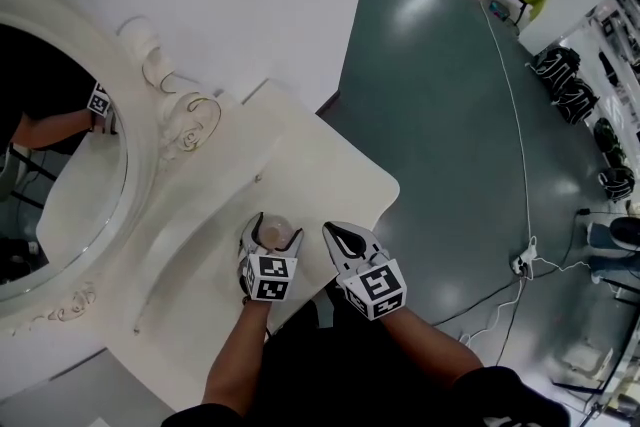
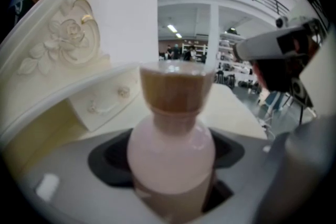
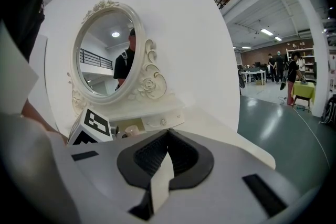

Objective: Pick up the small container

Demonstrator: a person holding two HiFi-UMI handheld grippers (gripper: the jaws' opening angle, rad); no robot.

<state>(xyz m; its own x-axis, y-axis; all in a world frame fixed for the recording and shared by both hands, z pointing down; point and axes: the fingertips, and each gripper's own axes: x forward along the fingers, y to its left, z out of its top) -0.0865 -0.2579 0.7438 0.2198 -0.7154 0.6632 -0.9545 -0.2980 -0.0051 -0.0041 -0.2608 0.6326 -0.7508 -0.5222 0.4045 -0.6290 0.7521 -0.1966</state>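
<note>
container: you are holding the container (image 2: 171, 149), pink body and brown cap (image 2: 176, 89), in the left hand-held gripper (image 1: 272, 237); it is sitting over the front part of the tabletop (image 1: 330, 165), near the edge.
left state: the jaws are clamping the container's body from both sides, below the neck.
right state: the right hand-held gripper (image 1: 338, 237) is hanging just beside the left one, with its jaws together and nothing between them.
direction: the container is not lying off to any side of the left hand-held gripper; it is sitting centred inside the jaws. From the right hand-held gripper it is lying to the left, just beside.
long axis: it is standing upright, cap up, and the jaws are pressing across that axis, not along it.
nearer hand: the left one, since it is the one gripping; the right is probably not needed.
base contact: you cannot tell whether the base is touching the tabletop or hanging clear of it.
next move (judgement): a straight lift along the upright axis is looking like all that remains. The mirror (image 1: 60, 165) and drawer (image 2: 105, 105) are standing behind, out of the way.
risk (judgement): the body is looking smooth and rounded, so it may slip if you are tilting while lifting.
</note>
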